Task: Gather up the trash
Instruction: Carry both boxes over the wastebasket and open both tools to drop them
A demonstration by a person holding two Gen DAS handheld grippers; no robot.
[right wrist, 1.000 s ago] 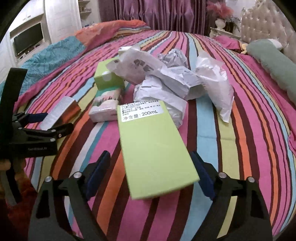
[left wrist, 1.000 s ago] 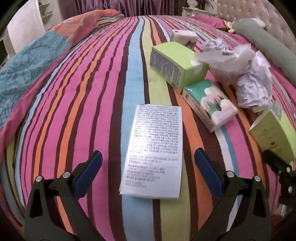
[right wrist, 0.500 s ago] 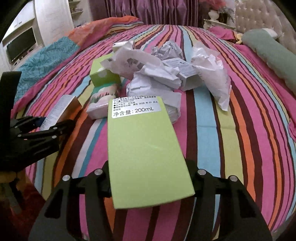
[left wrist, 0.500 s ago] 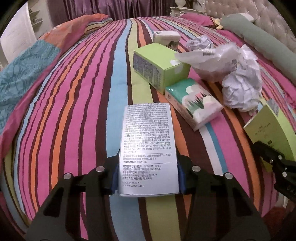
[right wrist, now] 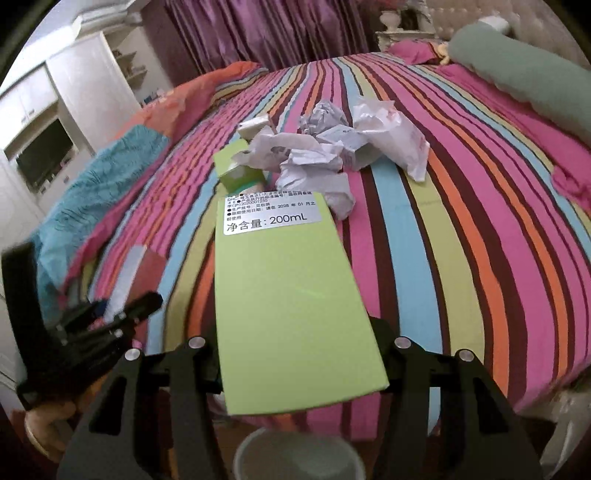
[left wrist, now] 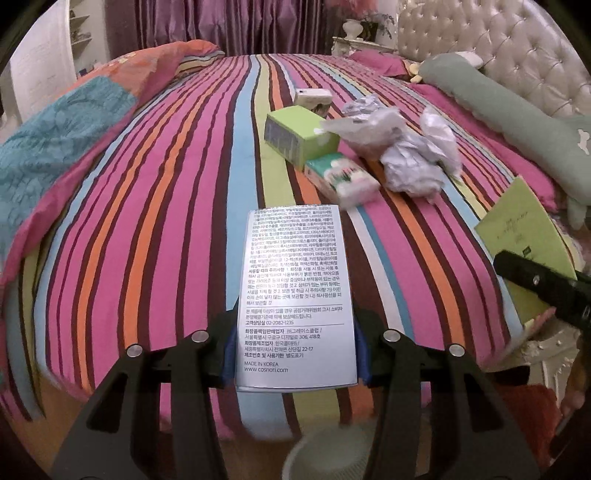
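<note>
bedcover (left wrist: 155, 206) with long stripes in pink, orange, blue and green covers the whole bed, and purple curtains (right wrist: 266, 33) hang behind it. a tufted headboard (left wrist: 517, 48) and a long green pillow (left wrist: 491, 99) are at the right side. near the middle of the bed lies a heap of crumpled paper (left wrist: 410, 155), touching a green carton (left wrist: 299, 136) and a tissue pack (left wrist: 341, 177). a white round bin rim (right wrist: 299, 456) shows low, under the grippers. the left gripper (left wrist: 295, 354) points downward over the bed edge, its jaws clamped on a white box with korean text (left wrist: 295, 291). the right gripper (right wrist: 299, 365) also tilts down, and its jaws are pressed on a flat light green box (right wrist: 291, 306) with a silver label.
</note>
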